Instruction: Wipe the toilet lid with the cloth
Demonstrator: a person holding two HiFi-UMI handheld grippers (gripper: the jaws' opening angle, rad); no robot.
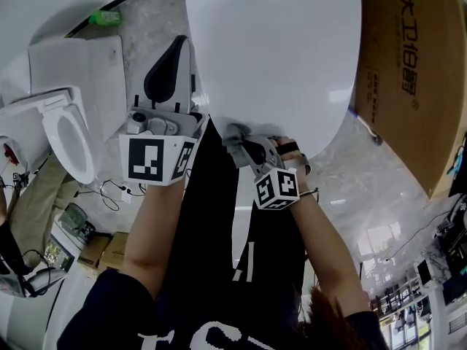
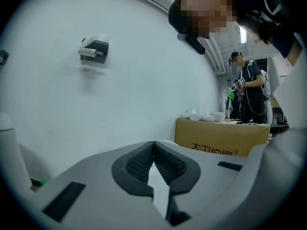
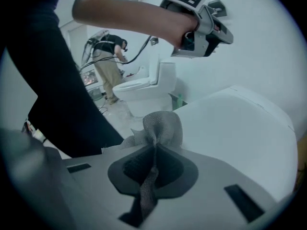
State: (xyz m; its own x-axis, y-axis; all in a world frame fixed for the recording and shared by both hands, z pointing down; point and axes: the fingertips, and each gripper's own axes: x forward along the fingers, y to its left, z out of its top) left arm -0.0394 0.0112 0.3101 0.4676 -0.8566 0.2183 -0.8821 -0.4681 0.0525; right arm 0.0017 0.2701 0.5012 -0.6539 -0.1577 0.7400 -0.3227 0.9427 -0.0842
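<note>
Right hand-held gripper (image 3: 154,147) clamps cloth (image 3: 162,124).

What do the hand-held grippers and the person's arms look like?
The left hand-held gripper and right hand-held gripper have pale grey moulded bodies with dark ribbed pads. The left cube and right cube are white with black square markers. The person wears a dark short-sleeved top; the forearms are bare.
</note>
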